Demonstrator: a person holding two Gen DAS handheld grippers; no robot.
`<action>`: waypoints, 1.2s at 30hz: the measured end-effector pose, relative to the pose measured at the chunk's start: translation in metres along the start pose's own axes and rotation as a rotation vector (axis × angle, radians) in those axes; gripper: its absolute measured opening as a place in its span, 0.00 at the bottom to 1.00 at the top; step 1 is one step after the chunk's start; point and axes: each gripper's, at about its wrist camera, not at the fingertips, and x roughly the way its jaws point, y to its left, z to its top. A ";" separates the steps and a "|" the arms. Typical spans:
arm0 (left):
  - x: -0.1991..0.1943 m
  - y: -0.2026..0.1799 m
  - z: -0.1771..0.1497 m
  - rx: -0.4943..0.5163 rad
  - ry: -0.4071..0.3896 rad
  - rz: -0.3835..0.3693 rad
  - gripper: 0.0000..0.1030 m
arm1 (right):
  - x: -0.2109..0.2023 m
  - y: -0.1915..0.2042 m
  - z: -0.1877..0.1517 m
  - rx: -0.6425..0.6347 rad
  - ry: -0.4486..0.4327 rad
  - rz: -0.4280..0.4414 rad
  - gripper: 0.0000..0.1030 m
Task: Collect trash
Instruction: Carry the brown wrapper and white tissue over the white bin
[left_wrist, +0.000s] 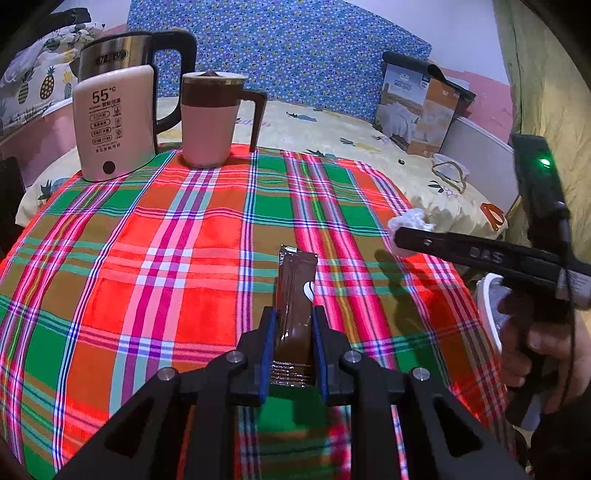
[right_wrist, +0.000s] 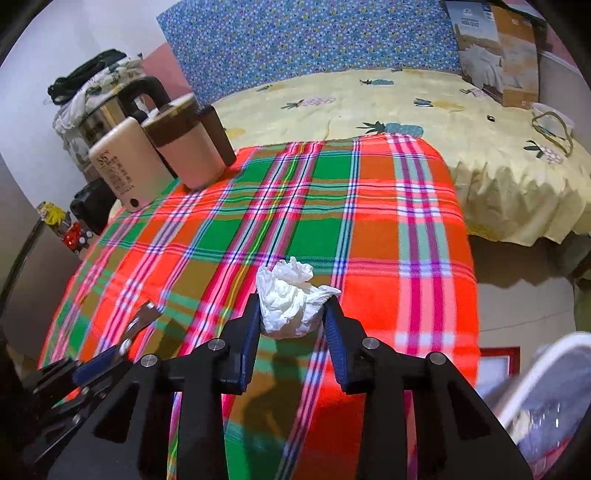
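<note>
Brown sachet (left_wrist: 295, 302) in L tongs (left_wrist: 294, 317), crumpled tissue (right_wrist: 290, 301) in R tongs (right_wrist: 293, 314).

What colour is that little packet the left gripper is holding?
The packet is glossy brown with a small white mark, clearest in the left wrist view.

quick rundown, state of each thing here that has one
left gripper: shut on brown sachet
brown sachet: held, torn end up
right gripper: shut on crumpled tissue
crumpled tissue: wadded, between the pads
pink mug: upright, lid on
kettle: upright
</note>
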 end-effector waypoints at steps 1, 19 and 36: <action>-0.003 -0.003 -0.001 0.002 -0.002 0.000 0.19 | -0.005 -0.001 -0.003 0.006 -0.006 0.004 0.35; -0.050 -0.063 -0.033 0.076 -0.019 -0.046 0.19 | -0.088 -0.012 -0.061 0.031 -0.095 0.010 0.35; -0.073 -0.118 -0.056 0.162 -0.020 -0.119 0.19 | -0.126 -0.033 -0.095 0.088 -0.150 -0.033 0.35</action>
